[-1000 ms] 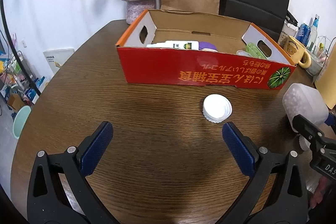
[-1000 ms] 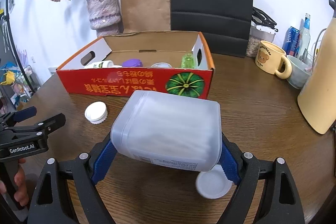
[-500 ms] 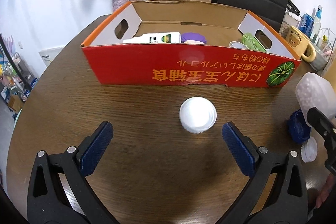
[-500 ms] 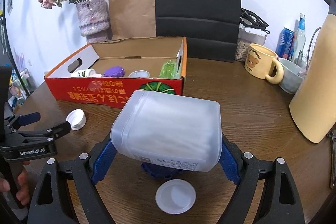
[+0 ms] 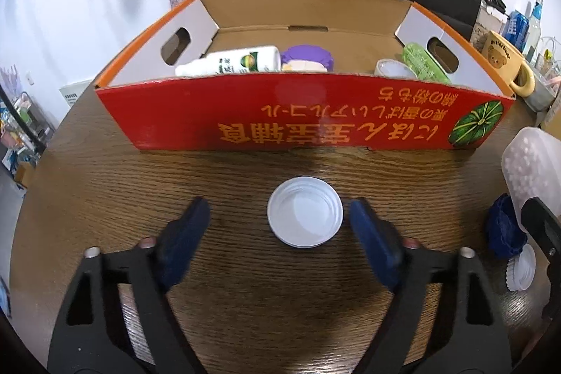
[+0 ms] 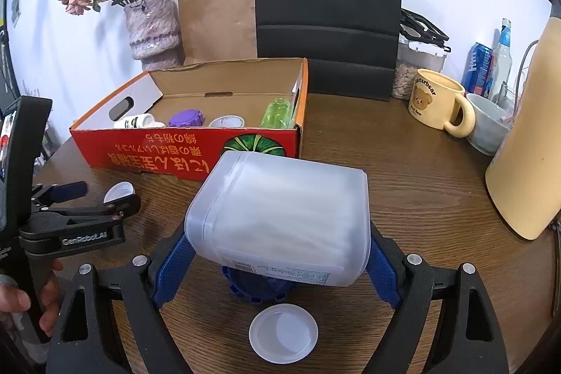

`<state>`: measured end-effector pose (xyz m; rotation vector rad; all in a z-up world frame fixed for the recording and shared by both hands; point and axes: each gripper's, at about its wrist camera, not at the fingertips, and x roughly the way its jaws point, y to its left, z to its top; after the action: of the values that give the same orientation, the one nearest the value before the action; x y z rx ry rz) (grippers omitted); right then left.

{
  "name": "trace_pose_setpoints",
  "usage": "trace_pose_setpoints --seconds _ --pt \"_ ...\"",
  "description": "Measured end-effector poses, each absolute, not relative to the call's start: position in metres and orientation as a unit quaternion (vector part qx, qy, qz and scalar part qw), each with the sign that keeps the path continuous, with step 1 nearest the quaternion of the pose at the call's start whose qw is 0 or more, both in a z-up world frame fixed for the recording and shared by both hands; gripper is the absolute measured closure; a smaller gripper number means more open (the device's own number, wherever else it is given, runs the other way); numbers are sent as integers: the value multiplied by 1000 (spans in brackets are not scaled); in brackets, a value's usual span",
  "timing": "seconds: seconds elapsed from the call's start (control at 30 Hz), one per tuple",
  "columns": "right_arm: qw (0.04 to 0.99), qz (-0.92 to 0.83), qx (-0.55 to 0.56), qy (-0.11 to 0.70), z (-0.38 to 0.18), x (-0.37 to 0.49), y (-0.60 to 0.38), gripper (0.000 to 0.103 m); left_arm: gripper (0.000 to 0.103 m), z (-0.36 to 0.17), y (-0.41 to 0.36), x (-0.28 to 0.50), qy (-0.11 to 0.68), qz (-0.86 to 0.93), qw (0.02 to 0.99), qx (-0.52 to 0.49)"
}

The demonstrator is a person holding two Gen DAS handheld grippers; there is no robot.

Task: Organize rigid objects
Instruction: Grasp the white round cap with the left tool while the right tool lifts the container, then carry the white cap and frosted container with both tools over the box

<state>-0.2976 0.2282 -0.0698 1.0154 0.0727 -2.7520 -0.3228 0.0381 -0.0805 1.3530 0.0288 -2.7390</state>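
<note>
A white lid [image 5: 304, 212] lies open side up on the brown table, in front of a red cardboard box [image 5: 301, 114]. My left gripper [image 5: 280, 219] is open with the lid between its fingertips, not touching. It also shows in the right wrist view [image 6: 91, 195] with the lid [image 6: 118, 191]. My right gripper [image 6: 278, 255] is shut on a frosted plastic container [image 6: 280, 219], held above the table. Below it lie a blue cap [image 6: 257, 284] and a second white lid [image 6: 283, 333]. The box holds a white bottle [image 5: 231, 63], a purple-lidded jar [image 5: 306, 58] and a green bottle [image 5: 422, 63].
A vase of dried flowers [image 6: 152, 27], a brown paper bag [image 6: 217, 13] and a black bag [image 6: 328, 13] stand behind the box. A bear mug [image 6: 438, 102], a grey bowl [image 6: 489, 125], a tan jug [image 6: 529, 142] and drink containers stand at the right.
My left gripper has moved forward and lower, so the white lid now sits between its fingers, which have narrowed. My right gripper with the container has shifted right, away from the box.
</note>
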Motion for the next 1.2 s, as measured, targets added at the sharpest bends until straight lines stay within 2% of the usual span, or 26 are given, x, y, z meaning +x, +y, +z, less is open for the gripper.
trace_pose_setpoints --seconds 0.07,0.1,0.13,0.67,1.2 --pt "104 -933 344 25 -70 -298 228 13 46 -80 38 -323 18 -895 33 444" --pt "104 -933 344 25 -70 -298 228 13 60 -79 39 -323 18 -896 32 442" --pt "104 -933 344 25 -70 -297 228 13 66 -78 40 -321 17 -898 32 439" --pt "110 -934 339 28 -70 -293 225 13 66 -65 44 -308 4 -913 23 408" --pt "129 -942 308 32 -50 -287 202 13 66 -12 37 -286 6 -945 10 328"
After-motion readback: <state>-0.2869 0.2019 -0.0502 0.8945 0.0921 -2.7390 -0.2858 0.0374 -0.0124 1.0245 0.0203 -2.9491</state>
